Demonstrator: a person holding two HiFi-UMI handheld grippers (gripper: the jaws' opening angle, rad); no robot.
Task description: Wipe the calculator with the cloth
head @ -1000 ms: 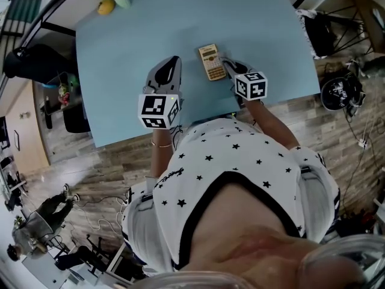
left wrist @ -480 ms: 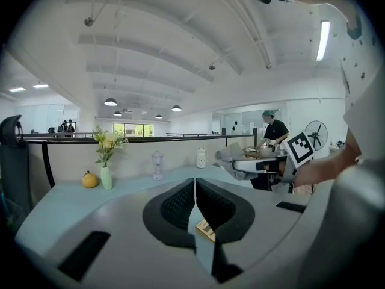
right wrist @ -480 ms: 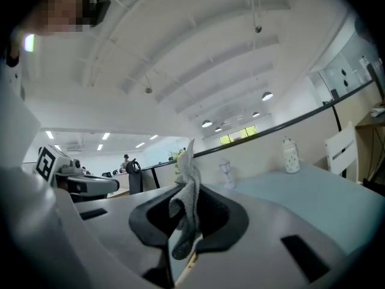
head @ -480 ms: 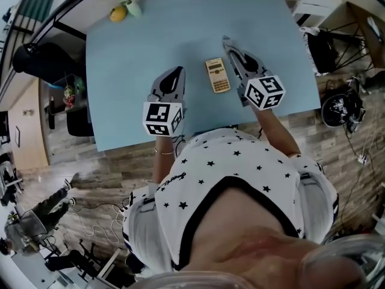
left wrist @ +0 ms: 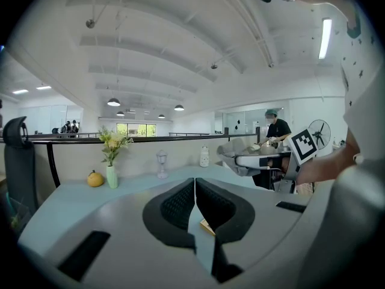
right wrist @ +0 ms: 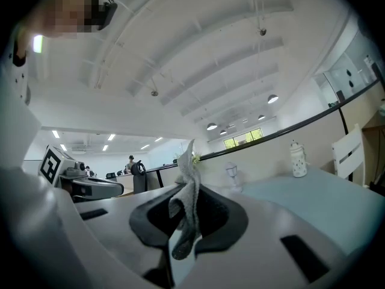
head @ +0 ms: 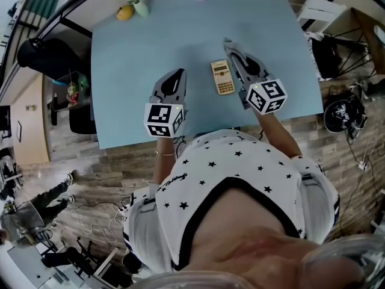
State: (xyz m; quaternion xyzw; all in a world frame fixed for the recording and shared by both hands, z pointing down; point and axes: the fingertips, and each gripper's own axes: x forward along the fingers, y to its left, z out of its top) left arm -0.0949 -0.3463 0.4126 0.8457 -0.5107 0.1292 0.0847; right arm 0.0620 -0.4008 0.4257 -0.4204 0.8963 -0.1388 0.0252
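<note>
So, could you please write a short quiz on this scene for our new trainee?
1. True or false: the left gripper holds the grey cloth.
2. The calculator lies: A on a shelf; B on the blue table; C between a gripper's jaws.
3. Fill in: the right gripper is shut on the grey ____.
Key: 1 false, the left gripper is shut and empty; 2 B; 3 cloth.

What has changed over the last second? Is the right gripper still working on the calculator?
No. The right gripper, shut on the cloth, has come off the calculator. Its jaws were at the calculator's right edge; now it sits alongside, to the right, pointing toward the far side of the table. Nothing was grasped or released. The calculator lies about where it was, and the left gripper stays shut and empty.
</note>
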